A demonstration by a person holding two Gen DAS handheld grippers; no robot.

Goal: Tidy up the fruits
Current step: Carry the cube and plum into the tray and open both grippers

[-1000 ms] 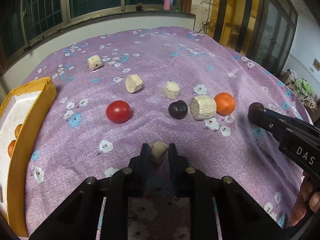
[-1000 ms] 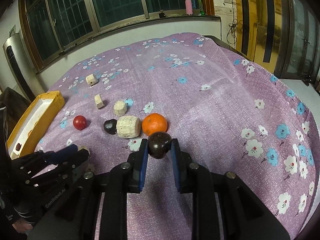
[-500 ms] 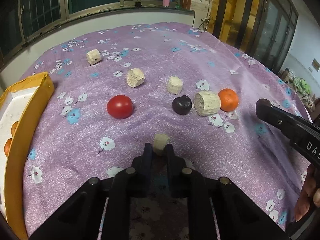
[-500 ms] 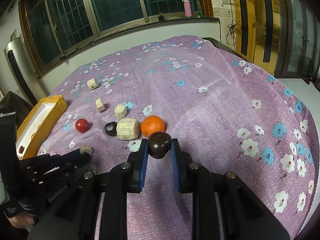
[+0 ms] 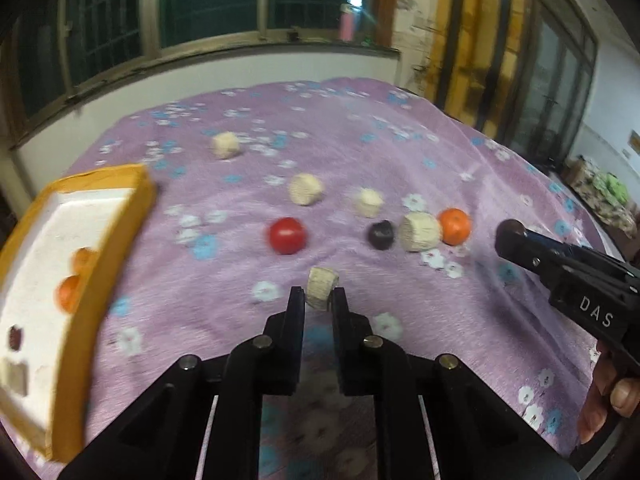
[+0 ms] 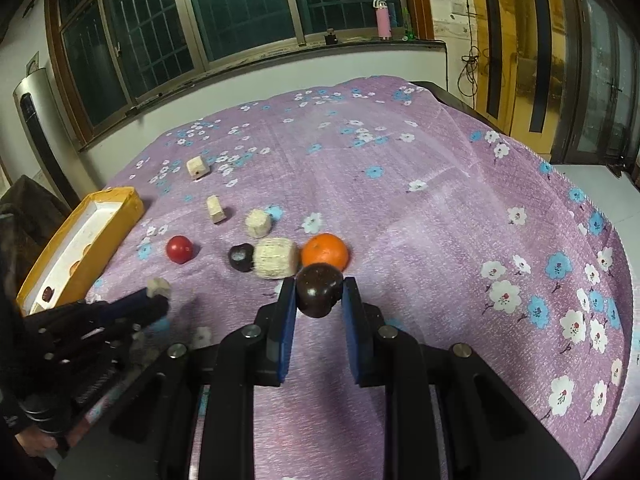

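Pale corn chunk [image 5: 322, 288] now sits pinched in our left tool [image 5: 317, 300], just lifted off the purple bench [image 5: 440, 152], ready for the yellow tray [image 5: 108, 248], while our right tool [image 6: 319, 294] grips a dark plum [image 6: 319, 289].

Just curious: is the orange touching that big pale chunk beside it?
Apart. The right wrist view shows a strip of purple cloth between the orange and the pale chunk.

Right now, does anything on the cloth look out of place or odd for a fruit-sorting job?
Yes: pale cut chunks lie scattered among the fruit, and the left gripper is clamped on a pale chunk, not fruit. The right gripper holds a dark fruit. Nothing looks spilled.
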